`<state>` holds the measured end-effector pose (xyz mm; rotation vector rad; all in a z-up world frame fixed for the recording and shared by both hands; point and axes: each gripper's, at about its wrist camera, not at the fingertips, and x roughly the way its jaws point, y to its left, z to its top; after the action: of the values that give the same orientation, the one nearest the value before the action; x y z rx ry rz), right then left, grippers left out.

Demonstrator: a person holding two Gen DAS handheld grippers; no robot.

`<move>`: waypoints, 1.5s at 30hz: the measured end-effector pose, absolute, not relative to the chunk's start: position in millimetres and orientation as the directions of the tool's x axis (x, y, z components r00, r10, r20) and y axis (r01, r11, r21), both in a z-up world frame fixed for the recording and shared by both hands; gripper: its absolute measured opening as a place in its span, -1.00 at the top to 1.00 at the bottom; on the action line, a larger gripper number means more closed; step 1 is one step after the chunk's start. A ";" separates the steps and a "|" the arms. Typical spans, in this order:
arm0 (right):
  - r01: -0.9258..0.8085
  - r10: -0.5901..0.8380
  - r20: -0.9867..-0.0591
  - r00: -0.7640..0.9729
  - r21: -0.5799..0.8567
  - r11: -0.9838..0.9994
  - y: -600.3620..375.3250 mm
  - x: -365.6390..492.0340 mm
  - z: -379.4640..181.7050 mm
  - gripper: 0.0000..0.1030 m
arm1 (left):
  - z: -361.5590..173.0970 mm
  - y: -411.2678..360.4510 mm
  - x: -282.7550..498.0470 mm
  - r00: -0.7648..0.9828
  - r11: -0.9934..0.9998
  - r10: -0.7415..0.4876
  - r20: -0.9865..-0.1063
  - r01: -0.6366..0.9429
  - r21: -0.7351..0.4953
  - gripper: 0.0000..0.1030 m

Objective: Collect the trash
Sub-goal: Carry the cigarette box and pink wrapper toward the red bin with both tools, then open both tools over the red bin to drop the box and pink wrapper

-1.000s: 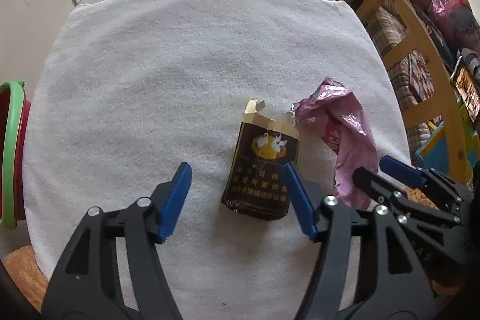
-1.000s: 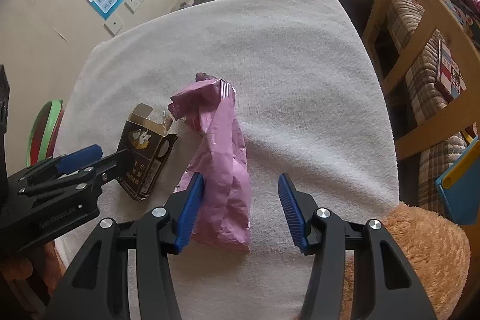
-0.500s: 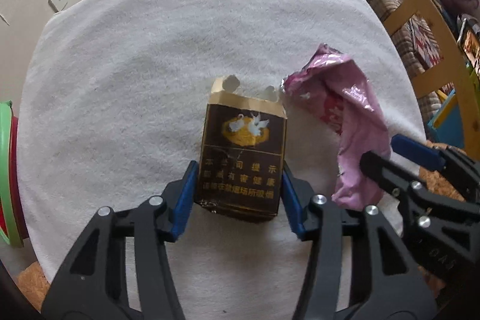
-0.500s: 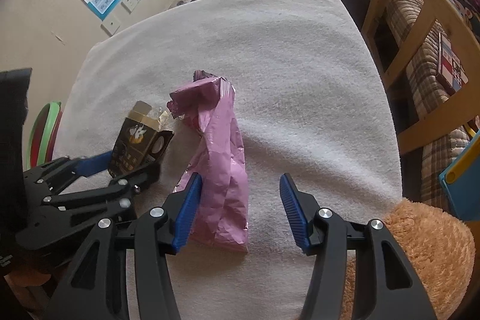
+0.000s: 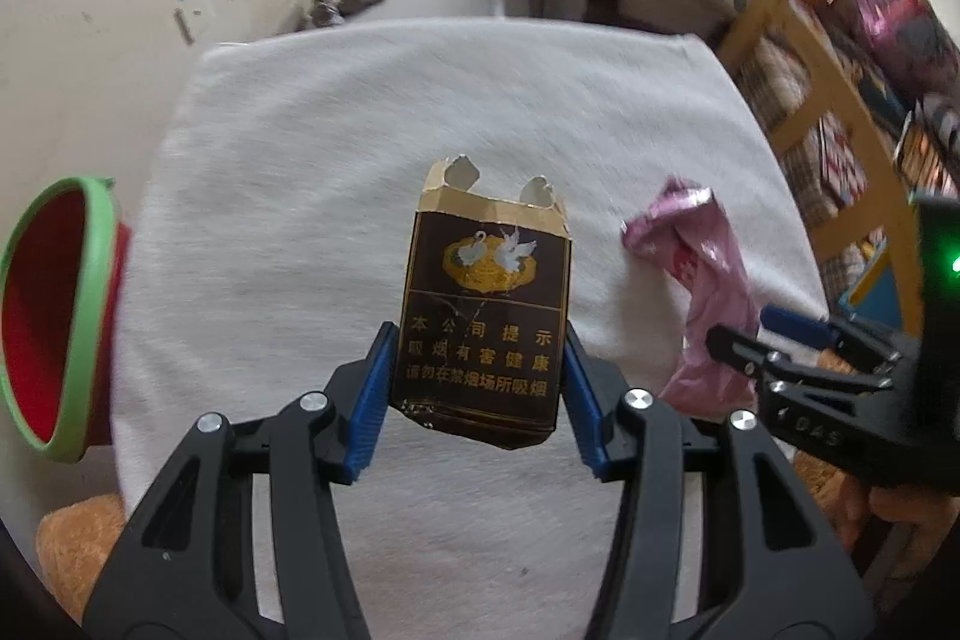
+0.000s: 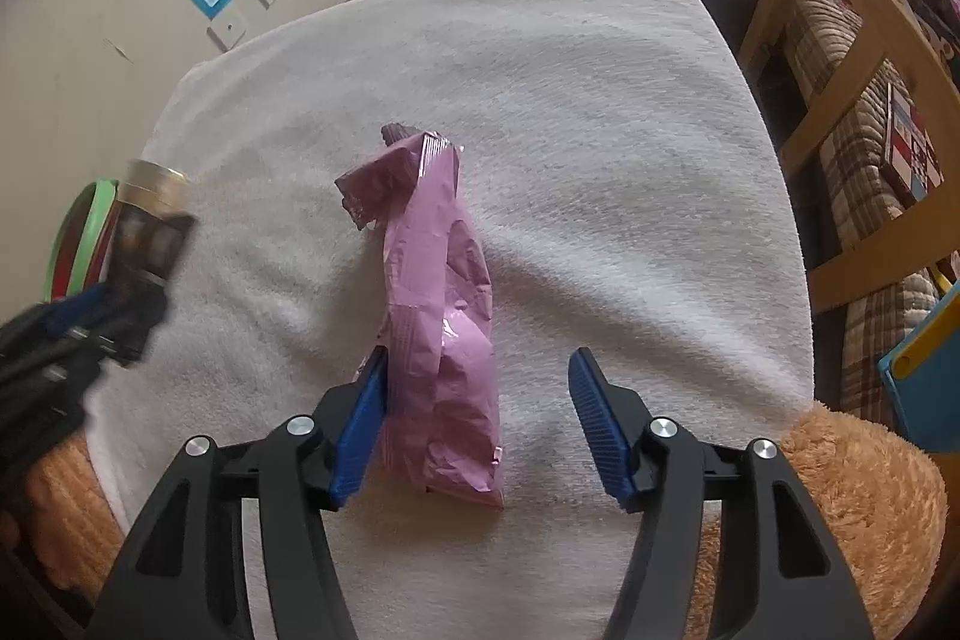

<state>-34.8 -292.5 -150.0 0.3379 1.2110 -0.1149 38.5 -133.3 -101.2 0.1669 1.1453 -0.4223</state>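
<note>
My left gripper [image 5: 477, 388] is shut on a dark brown cigarette pack [image 5: 483, 316] with a torn top and holds it above the white towel [image 5: 420, 112]. The pack also shows blurred in the right wrist view [image 6: 147, 232]. A crumpled pink wrapper [image 6: 441, 316] lies on the towel [image 6: 600, 160]. My right gripper [image 6: 477, 418] is open around the wrapper's near end, its left finger touching the wrapper. The wrapper also shows in the left wrist view [image 5: 702, 280], with the right gripper [image 5: 780, 334] at it.
A red bin with a green rim [image 5: 54, 316] stands off the towel's left edge; it also shows in the right wrist view [image 6: 84, 232]. A wooden bed frame [image 6: 840, 58] with bedding runs along the right. An orange plush [image 6: 852, 496] lies at the near edge.
My left gripper closed on the cigarette pack and lifted it off the towel, moving left. My right gripper moved slightly forward around the pink wrapper and stays open.
</note>
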 end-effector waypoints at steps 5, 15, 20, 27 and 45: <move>0.254 0.084 -0.934 0.348 0.180 0.950 -285.5 -34.5 -149.8 -0.13 | -70.5 -108.2 40.3 0.425 0.933 -0.252 -0.870 0.346 -0.101 0.04; 0.238 0.087 -0.938 0.337 0.174 0.956 -271.8 -33.1 -150.5 0.34 | -37.7 -72.9 39.6 0.518 0.950 -0.262 -0.814 0.286 -0.123 0.03; 0.221 0.063 -0.930 0.361 0.151 0.964 -261.0 -35.7 -140.7 0.38 | -34.3 -56.9 36.6 0.538 0.955 -0.259 -0.802 0.269 -0.128 0.03; 0.122 0.094 -0.915 0.391 0.153 0.981 -219.2 -25.6 -119.0 0.37 | -43.1 -25.6 41.7 0.546 0.969 -0.229 -0.806 0.209 -0.134 0.03; -0.339 0.503 -0.773 0.387 0.388 0.857 10.7 105.8 -57.3 0.21 | -75.5 161.5 94.8 0.514 0.973 0.077 -0.855 -0.226 -0.049 -0.19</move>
<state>105.8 10.7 -57.3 0.1768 1.0444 0.5394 94.8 161.5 -75.5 -0.1614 1.0164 0.1831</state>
